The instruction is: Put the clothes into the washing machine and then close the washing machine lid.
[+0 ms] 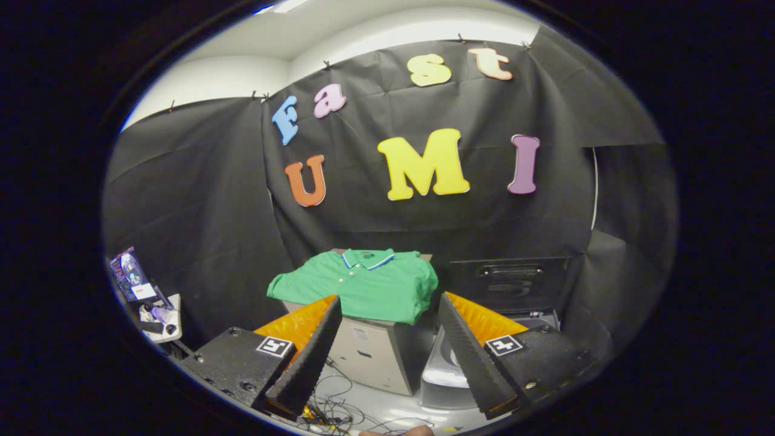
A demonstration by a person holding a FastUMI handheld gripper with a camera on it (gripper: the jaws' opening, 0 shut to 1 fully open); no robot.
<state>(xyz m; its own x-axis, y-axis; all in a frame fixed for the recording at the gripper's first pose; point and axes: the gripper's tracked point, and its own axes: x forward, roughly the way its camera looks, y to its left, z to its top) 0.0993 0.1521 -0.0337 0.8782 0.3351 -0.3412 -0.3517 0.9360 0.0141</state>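
Gripper point(387, 339) held level, fingers spread, short of green shirt point(363, 284).

Gripper point(387, 345) fingers spread, empty; green shirt point(363, 284) on box point(375, 351) beyond; washing machine point(445, 375) beside.

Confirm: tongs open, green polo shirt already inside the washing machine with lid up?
Not inside. The gripper view shows the green polo shirt lying folded on a grey cabinet beside the washing machine, beyond the tongs. Tongs open and lid up are right.
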